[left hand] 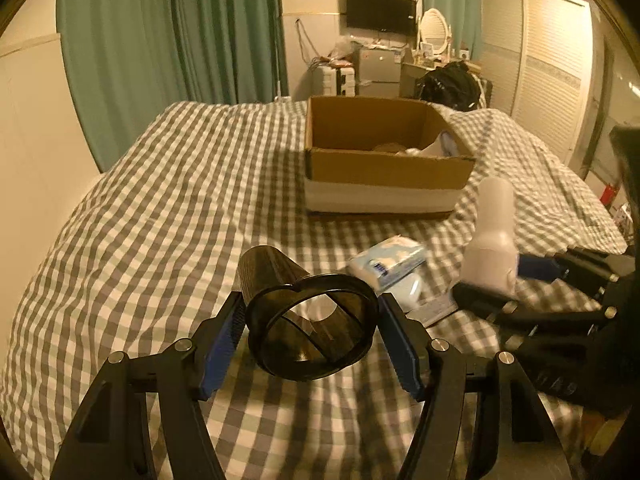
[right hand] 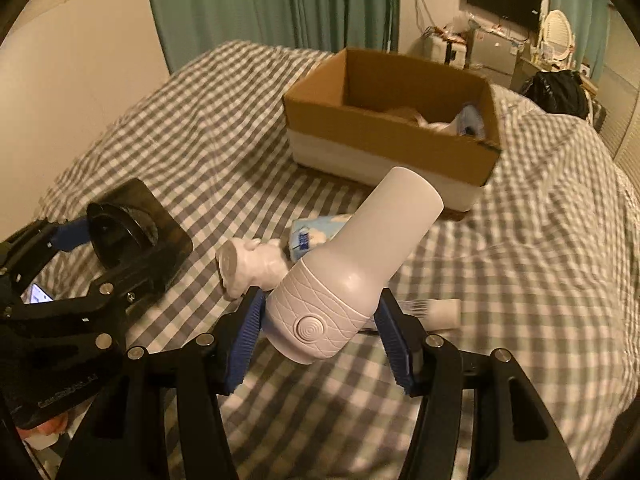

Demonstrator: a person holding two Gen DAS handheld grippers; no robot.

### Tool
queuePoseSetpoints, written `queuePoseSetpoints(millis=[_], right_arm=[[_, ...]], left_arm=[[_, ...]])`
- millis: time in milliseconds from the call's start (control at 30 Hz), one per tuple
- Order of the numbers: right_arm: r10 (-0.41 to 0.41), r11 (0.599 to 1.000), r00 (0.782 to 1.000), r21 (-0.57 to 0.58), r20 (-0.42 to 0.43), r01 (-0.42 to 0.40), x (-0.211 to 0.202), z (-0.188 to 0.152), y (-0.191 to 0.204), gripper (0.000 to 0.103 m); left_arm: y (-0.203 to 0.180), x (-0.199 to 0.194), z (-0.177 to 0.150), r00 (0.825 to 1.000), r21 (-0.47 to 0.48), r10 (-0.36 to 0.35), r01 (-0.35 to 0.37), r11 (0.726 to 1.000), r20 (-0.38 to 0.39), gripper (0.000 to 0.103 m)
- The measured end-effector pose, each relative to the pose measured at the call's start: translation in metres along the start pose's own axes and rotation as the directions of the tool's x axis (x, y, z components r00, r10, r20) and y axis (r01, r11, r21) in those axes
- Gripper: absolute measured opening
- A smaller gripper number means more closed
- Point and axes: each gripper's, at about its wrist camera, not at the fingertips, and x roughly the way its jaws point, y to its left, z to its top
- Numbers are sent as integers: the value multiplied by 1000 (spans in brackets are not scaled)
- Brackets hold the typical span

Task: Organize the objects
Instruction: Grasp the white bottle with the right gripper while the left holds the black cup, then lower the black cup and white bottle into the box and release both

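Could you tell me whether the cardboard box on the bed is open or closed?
Open. The cardboard box has no lid or flaps over its top, and both views look straight into it at items lying inside.

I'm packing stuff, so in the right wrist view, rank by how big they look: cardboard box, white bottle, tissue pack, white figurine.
1. Cardboard box
2. White bottle, held in the right gripper and nearest the camera, so it looks inflated
3. White figurine and tissue pack: unsure, the bottle partly hides the pack.
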Motion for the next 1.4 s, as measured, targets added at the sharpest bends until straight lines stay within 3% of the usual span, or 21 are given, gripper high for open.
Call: queuePoseSetpoints(millis=[333, 667, 800, 1033, 1400], right_arm=[[-85, 996, 983, -7, 160, 87, -71, 32, -29, 57], [-88, 993, 965, -51, 249, 103, -92, 89, -44, 56], [-98, 989, 961, -77, 258, 122, -86, 116, -48, 56], [-94, 988, 956, -92, 279, 124, -70, 165, -64, 56], [-79, 994, 955, -49, 286, 97, -14, 230, -90, 56]], left_arm=[[-6, -18, 36, 998, -5, -49, 49, 999, 46, 68], [-20, 7, 113, 994, 48, -71, 67, 997, 82, 68], [-25, 24, 146, 991, 45, -96, 92, 995, 95, 68], [-36, 66, 195, 992, 86, -60, 51, 995, 108, 68], [-39, 137, 236, 992, 100, -81, 71, 992, 93, 68]])
